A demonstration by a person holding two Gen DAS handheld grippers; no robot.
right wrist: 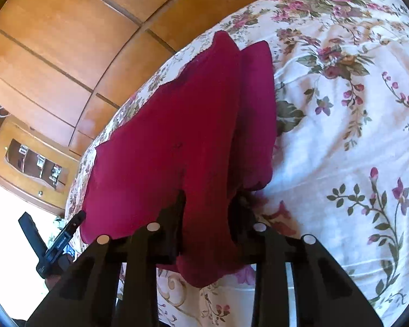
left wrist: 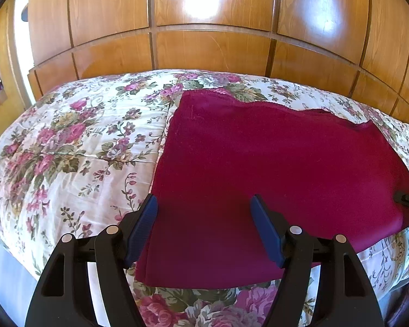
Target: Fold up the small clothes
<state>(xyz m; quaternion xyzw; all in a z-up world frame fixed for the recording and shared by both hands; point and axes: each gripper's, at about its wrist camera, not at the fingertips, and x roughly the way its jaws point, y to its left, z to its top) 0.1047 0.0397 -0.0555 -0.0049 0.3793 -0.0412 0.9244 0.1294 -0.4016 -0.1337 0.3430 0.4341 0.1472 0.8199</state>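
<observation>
Left wrist view: my left gripper (left wrist: 204, 229) hangs released over the crimson cloth (left wrist: 272, 169)'s near edge; my right gripper (right wrist: 207, 215) pinches its corner; bedspread (left wrist: 68, 150) beside the cloth lies bare.

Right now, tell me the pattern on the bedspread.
Bedspread: white with pink and purple flowers and green leaves, clearest in the left wrist view.

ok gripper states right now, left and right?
Left gripper: open, over the dark red cloth, holding nothing.
Right gripper: shut on the dark red cloth's edge, bunched between its fingers.
</observation>
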